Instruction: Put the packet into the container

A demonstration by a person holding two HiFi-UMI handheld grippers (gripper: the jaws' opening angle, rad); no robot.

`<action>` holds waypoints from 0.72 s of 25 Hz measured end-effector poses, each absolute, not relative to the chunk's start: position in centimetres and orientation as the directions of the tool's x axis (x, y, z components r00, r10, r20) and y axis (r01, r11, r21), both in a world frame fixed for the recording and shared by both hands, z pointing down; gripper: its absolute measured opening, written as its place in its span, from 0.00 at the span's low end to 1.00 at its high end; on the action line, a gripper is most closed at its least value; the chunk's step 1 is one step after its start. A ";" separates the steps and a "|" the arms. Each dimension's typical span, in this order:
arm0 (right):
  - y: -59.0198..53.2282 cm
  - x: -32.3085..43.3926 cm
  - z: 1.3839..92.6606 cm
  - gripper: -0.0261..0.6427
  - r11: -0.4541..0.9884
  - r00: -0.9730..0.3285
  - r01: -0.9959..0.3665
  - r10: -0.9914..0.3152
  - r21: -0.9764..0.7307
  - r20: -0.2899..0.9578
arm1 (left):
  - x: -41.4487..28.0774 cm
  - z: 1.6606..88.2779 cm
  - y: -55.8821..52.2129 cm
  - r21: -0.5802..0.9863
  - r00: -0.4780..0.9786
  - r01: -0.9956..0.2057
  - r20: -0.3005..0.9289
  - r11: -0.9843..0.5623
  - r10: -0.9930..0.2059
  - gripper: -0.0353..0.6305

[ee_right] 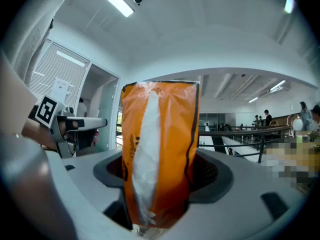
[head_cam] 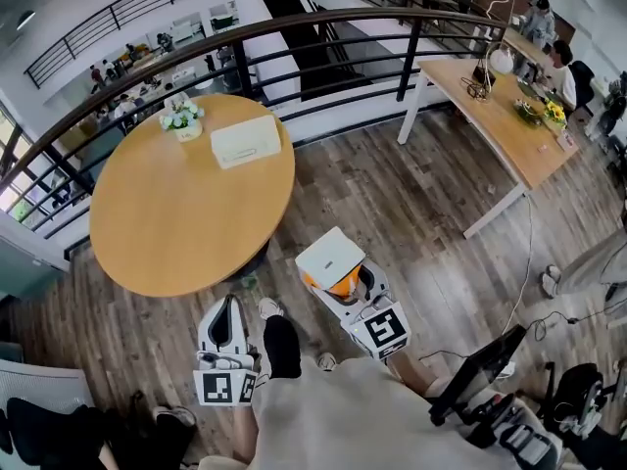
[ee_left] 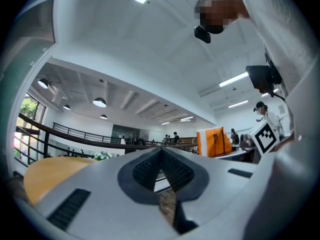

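Note:
An orange packet point(ee_right: 160, 154) with a white stripe stands upright between the jaws of my right gripper point(ee_right: 160, 173), which is shut on it. In the head view the packet point(head_cam: 333, 262) is held over the wooden floor, near the round table's right edge. A cream rectangular container point(head_cam: 245, 140) sits on the far side of that table point(head_cam: 176, 223). Lower left, my left gripper point(head_cam: 227, 316) hangs by the table's near edge, shut and holding nothing. In the left gripper view its pads point(ee_left: 161, 156) meet, and the packet point(ee_left: 214, 141) shows off to the right.
A small pot of white flowers point(head_cam: 182, 117) stands beside the container. A curved dark railing point(head_cam: 323, 27) runs behind the table. A long wooden desk point(head_cam: 500, 116) with people at it stands at the far right. An office chair point(head_cam: 490, 390) is at the lower right.

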State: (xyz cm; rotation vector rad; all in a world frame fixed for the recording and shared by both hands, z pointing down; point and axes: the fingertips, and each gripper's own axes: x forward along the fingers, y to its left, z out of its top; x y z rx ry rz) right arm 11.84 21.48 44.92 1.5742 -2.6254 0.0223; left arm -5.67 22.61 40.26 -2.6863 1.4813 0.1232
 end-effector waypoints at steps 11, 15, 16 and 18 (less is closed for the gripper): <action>13.3 11.0 44.6 0.54 0.464 -0.459 -0.885 -0.883 0.034 0.102 | -5.9 40.5 13.4 0.004 0.552 -0.832 -0.097 -0.555 -0.828 0.06; 9.7 10.7 44.5 0.54 0.449 -0.444 -0.893 -0.890 0.027 0.106 | -5.9 40.4 9.4 0.003 0.577 -0.815 -0.087 -0.580 -0.812 0.06; 8.8 10.5 44.6 0.54 0.443 -0.438 -0.896 -0.892 0.025 0.110 | -6.1 40.5 8.5 0.001 0.582 -0.812 -0.086 -0.584 -0.809 0.06; 6.8 10.0 44.7 0.54 0.435 -0.429 -0.900 -0.896 0.026 0.115 | -6.7 40.3 6.3 -0.002 0.586 -0.809 -0.089 -0.588 -0.805 0.06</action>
